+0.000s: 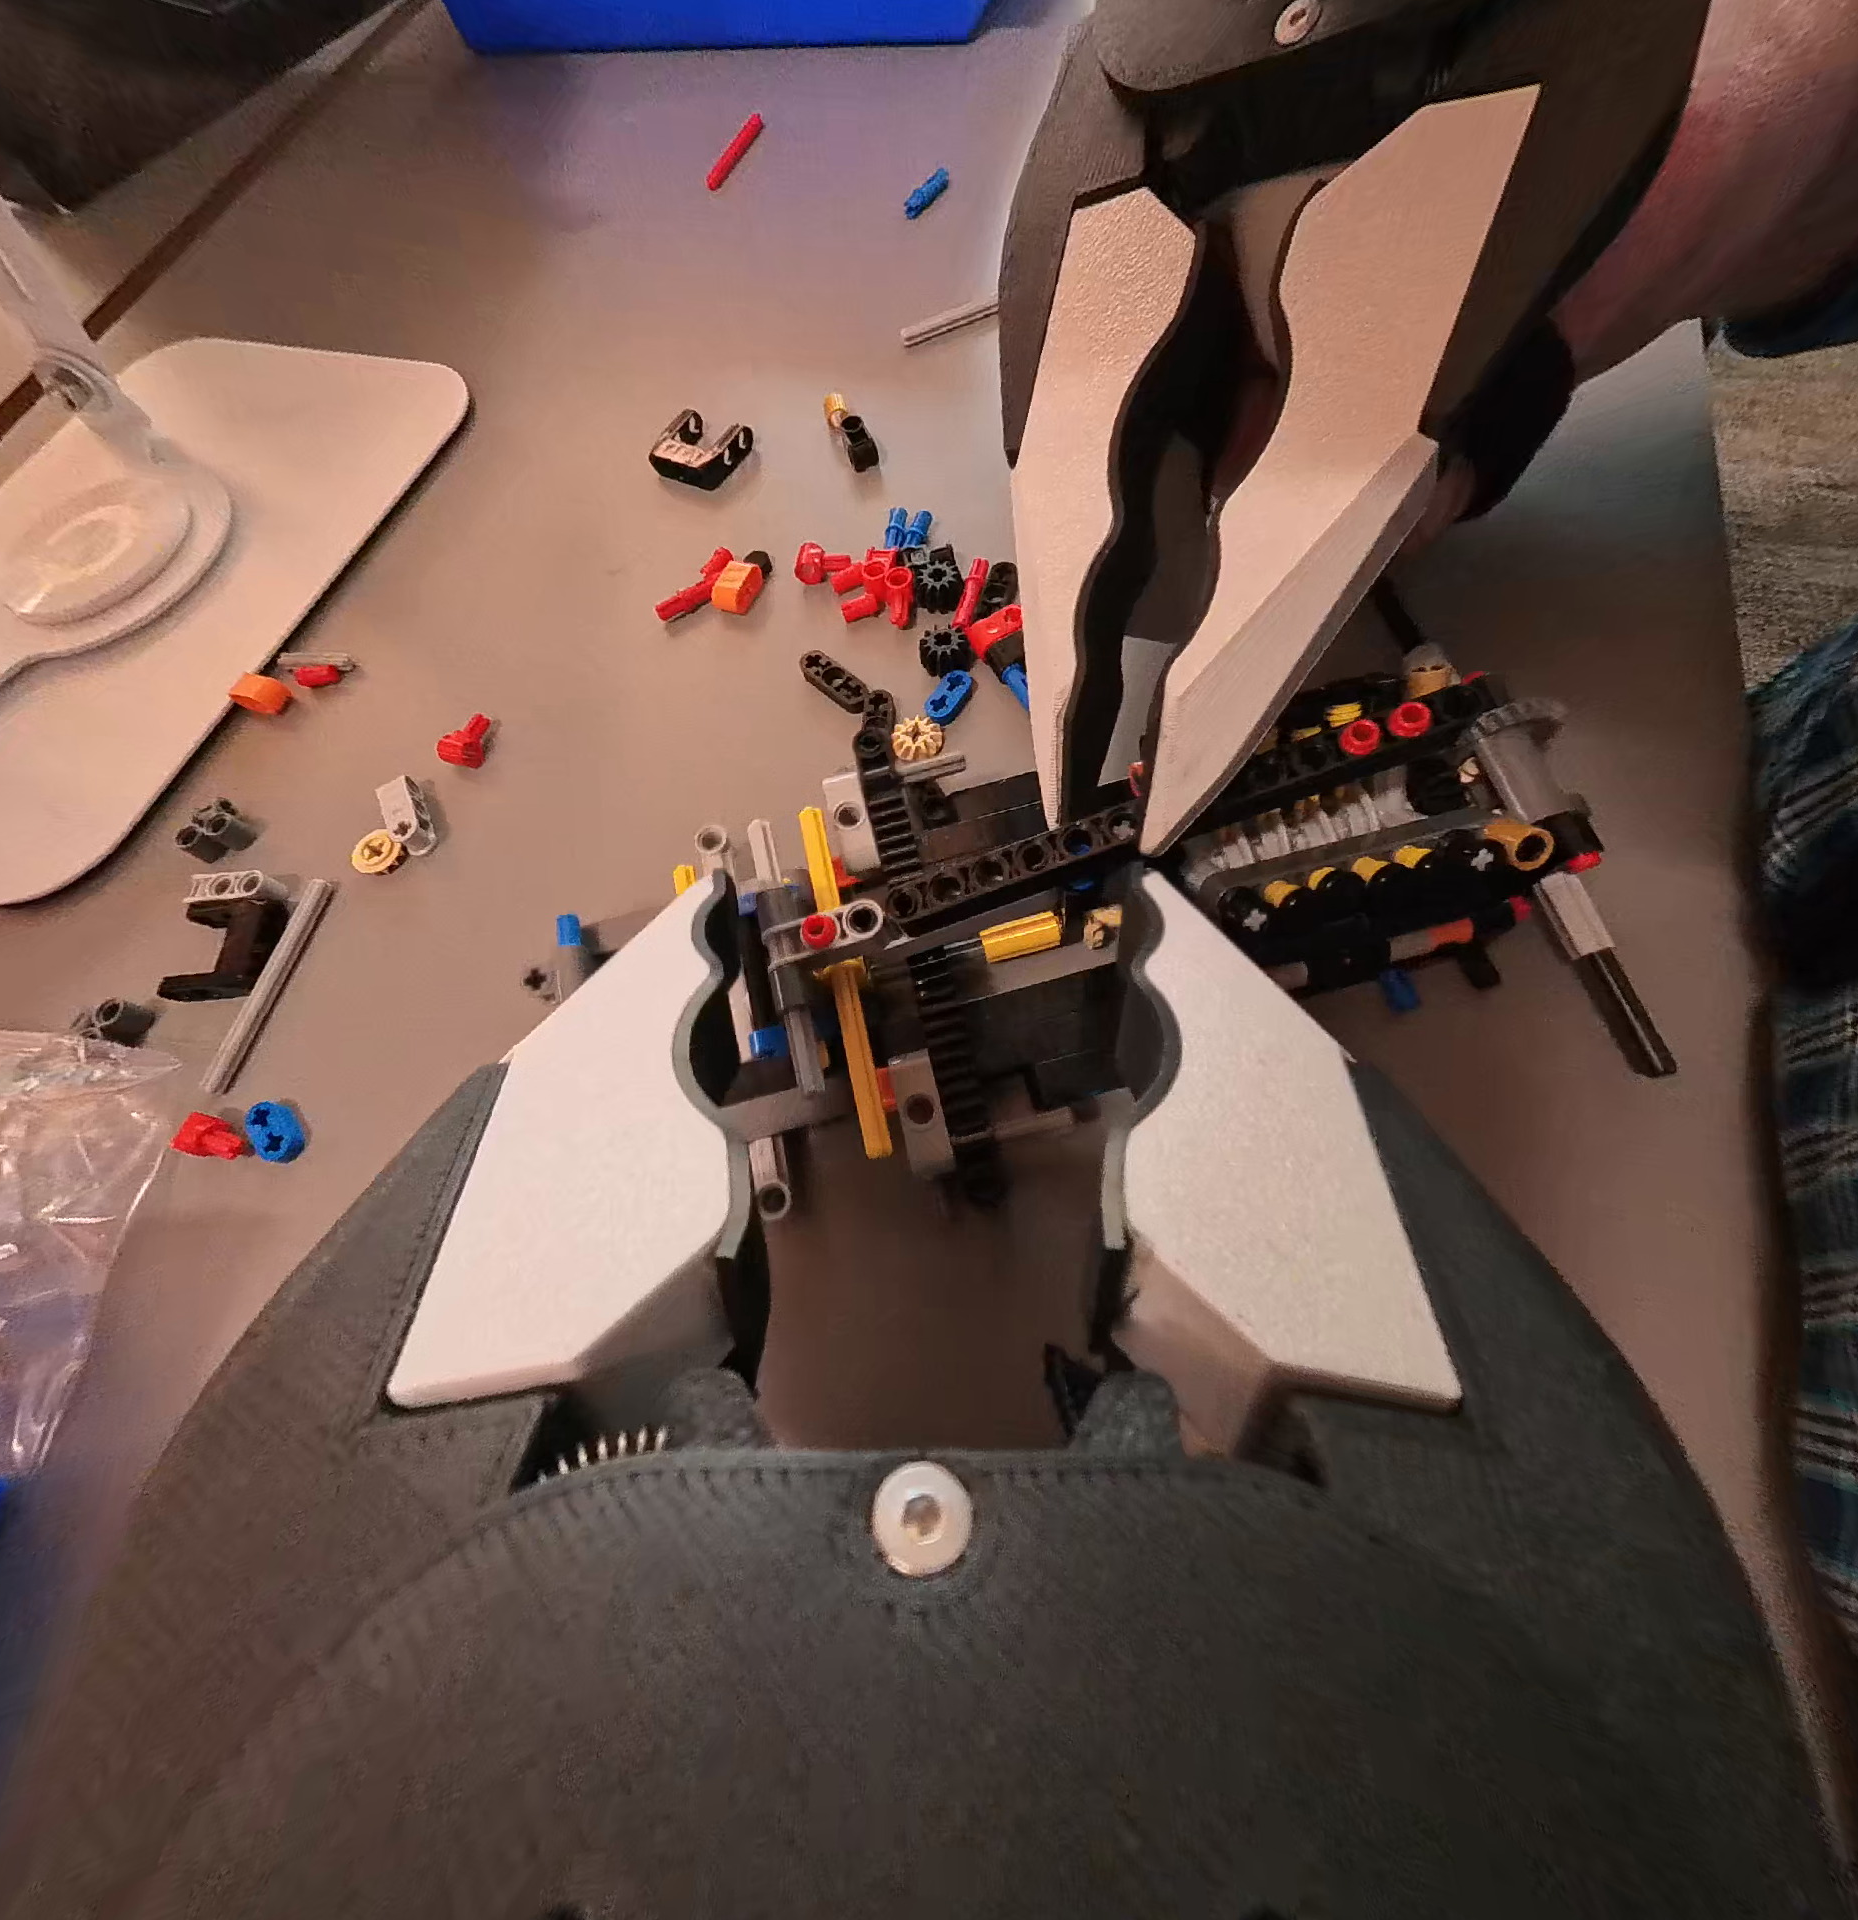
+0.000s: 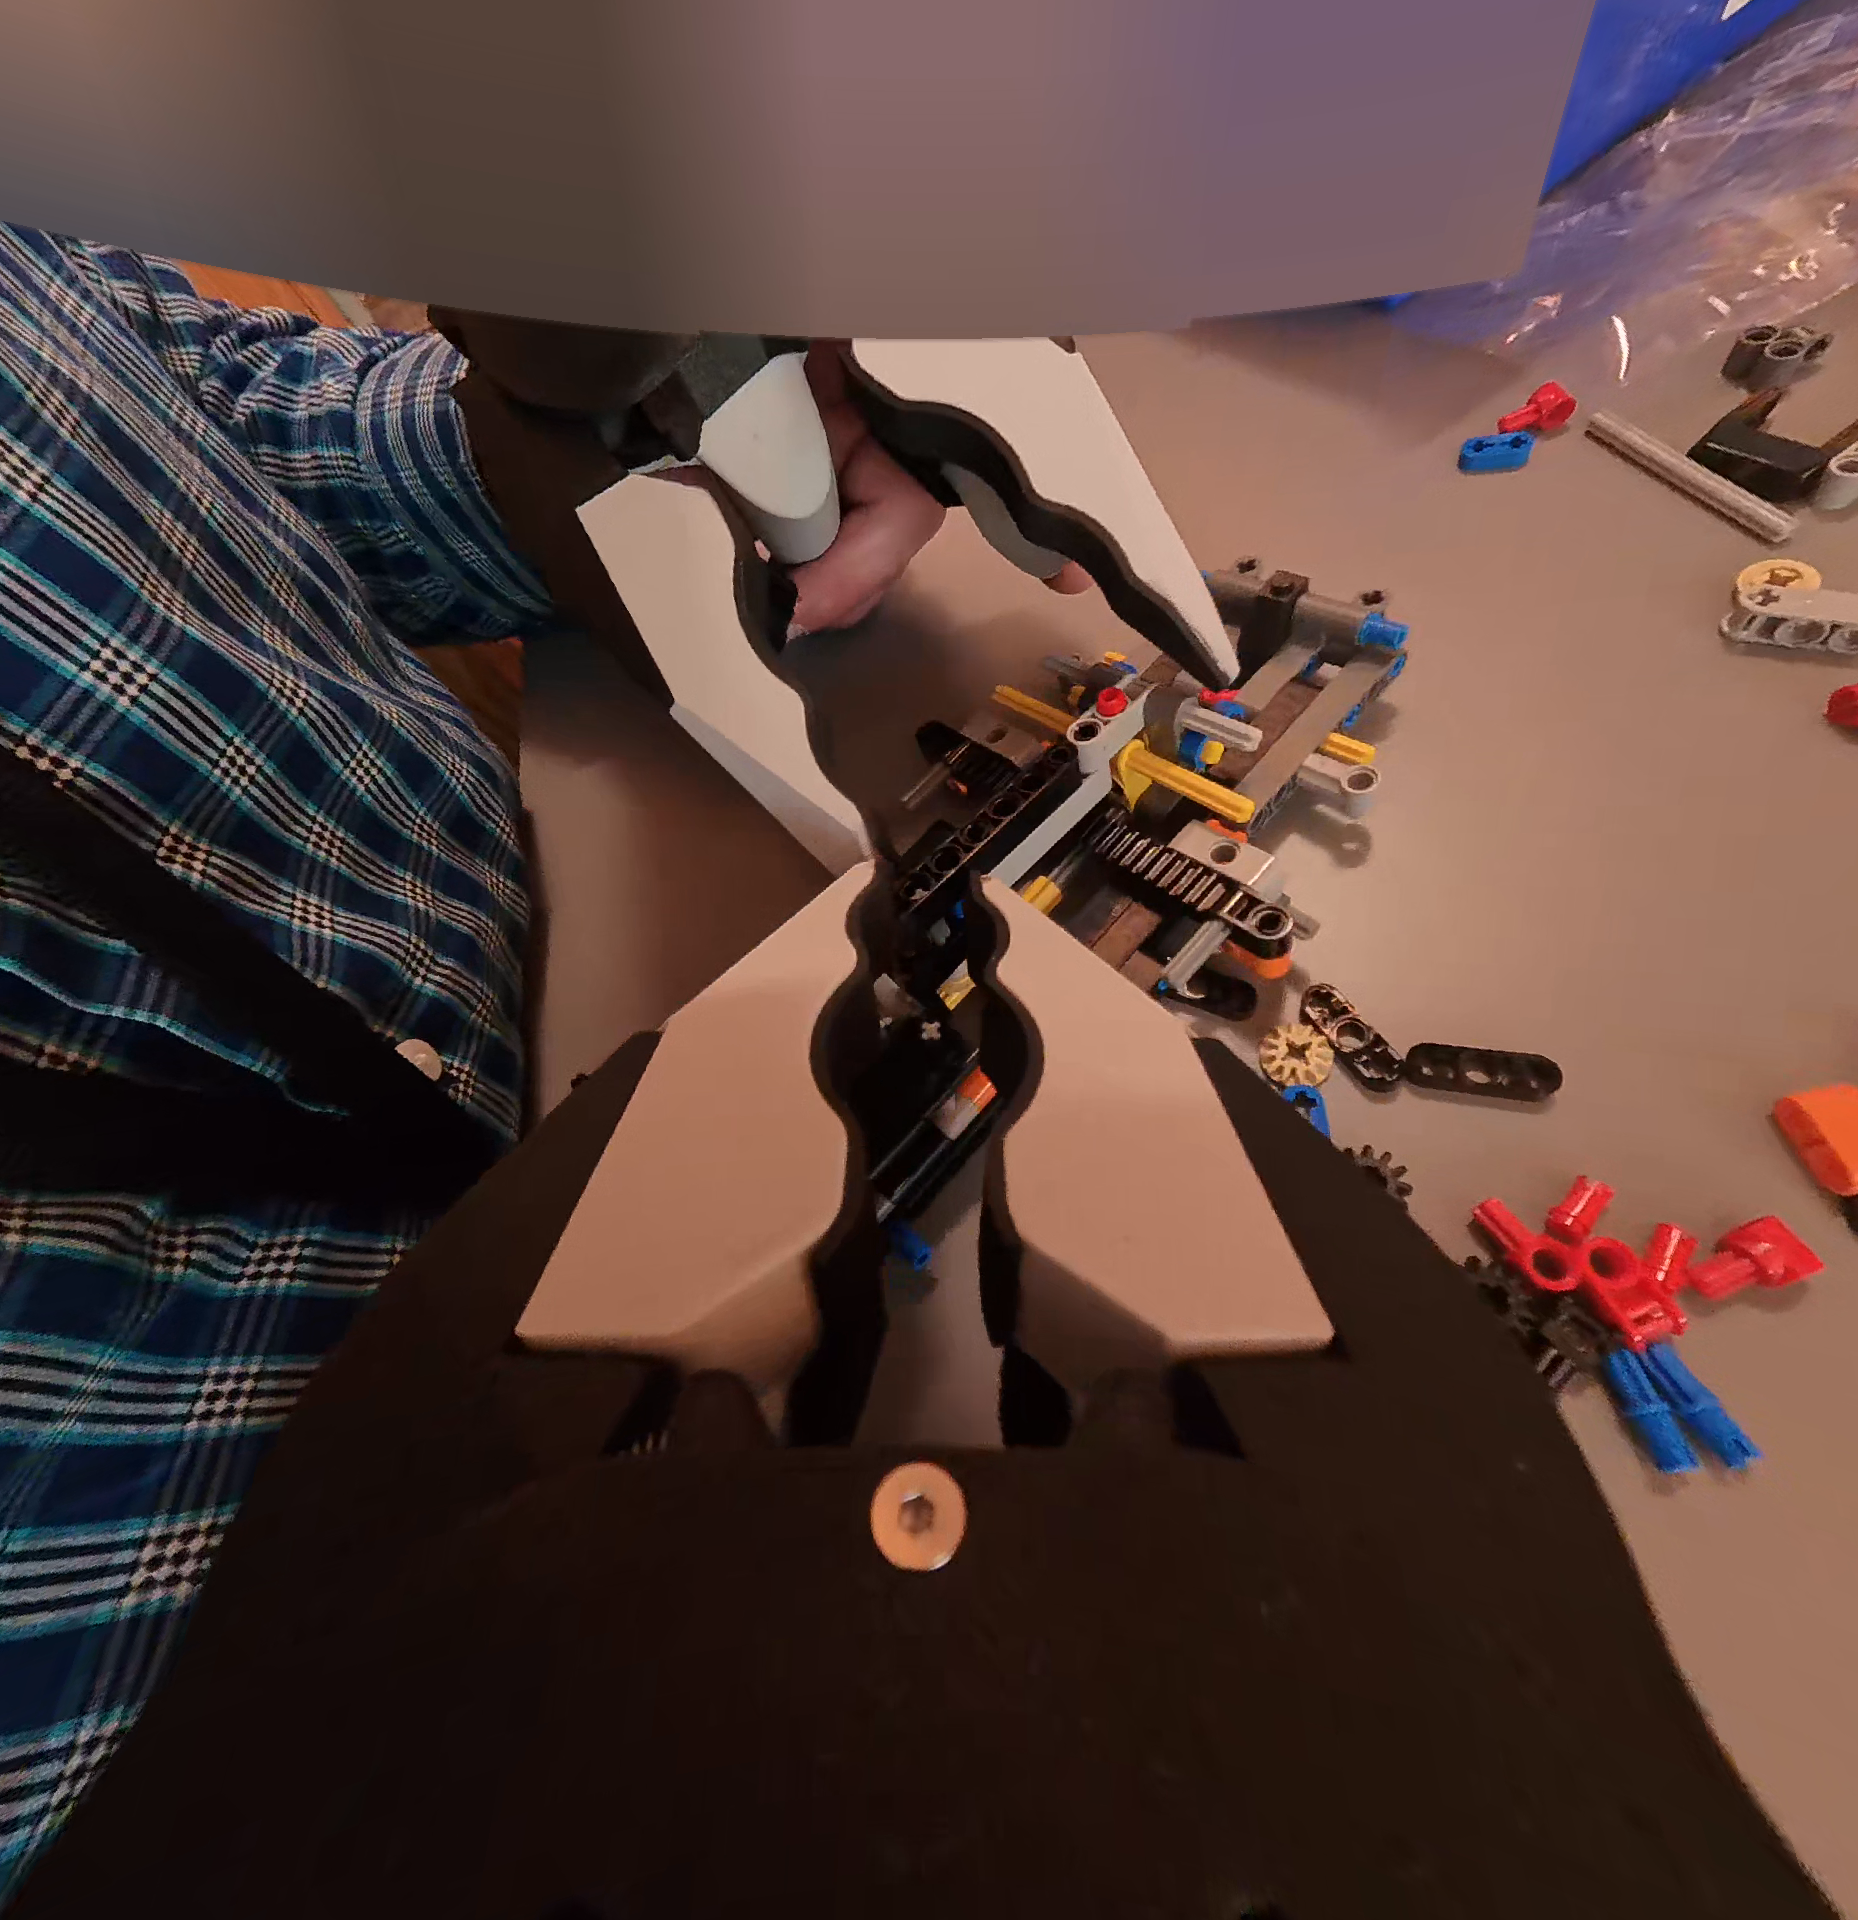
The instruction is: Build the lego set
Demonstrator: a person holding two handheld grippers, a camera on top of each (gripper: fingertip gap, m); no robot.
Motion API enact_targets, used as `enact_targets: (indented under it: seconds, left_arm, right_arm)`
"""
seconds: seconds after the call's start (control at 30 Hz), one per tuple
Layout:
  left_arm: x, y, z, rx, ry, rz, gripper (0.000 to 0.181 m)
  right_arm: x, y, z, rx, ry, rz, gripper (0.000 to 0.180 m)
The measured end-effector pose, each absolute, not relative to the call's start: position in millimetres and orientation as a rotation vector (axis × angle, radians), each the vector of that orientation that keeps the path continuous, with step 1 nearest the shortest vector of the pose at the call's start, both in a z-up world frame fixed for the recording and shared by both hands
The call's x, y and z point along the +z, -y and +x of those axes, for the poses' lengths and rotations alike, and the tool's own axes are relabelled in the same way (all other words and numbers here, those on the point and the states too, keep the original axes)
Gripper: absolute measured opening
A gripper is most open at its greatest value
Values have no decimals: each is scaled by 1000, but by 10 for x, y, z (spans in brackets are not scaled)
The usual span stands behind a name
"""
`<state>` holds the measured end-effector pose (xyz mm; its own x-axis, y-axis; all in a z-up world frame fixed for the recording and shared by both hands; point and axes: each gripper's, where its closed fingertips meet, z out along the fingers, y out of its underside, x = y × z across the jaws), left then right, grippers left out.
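Lying flat on the grey surface (image 1: pixel 613 312), the half-built Lego assembly of black, grey and yellow Technic beams (image 1: pixel 1008 935) is stretching its long axis from between the left gripper's (image 1: pixel 930 899) fingers out toward the person's plaid sleeve (image 1: pixel 1829 935). Those white fingers are standing spread around the near end of the frame, one on each flank, bracketing rather than visibly clamping it. A black holed beam (image 1: pixel 1018 862) is crossing the top of the build, and the right gripper (image 2: pixel 930 878) is coming down on that beam's end from above; its fingers are narrowed to a slim gap with the beam's end between the tips, so it is apparently pinching it. The right gripper is therefore the one placed to press the beam home, probably straight down. Loose red, blue and black connector pieces (image 1: pixel 904 582) are lying scattered just beyond the build.
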<state>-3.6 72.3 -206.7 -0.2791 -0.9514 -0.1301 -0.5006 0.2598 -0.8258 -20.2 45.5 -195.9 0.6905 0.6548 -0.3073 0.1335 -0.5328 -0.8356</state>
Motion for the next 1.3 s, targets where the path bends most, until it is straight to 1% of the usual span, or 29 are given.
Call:
enact_targets:
  seconds: [0.23,1.17,1.3]
  left_arm:
    - [-2065,-730,-43,-895,-1868,-1347,62]
    - [-2063,-746,-56,-861,-1840,-1356,57]
    - [-2067,-741,-47,-856,-1846,-1347,54]
  right_arm:
    - [-1959,-459,-191,795,587,-2057,10]
    - [-1995,-453,-178,723,599,-2066,9]
    - [-1966,-445,-157,723,572,-2056,8]
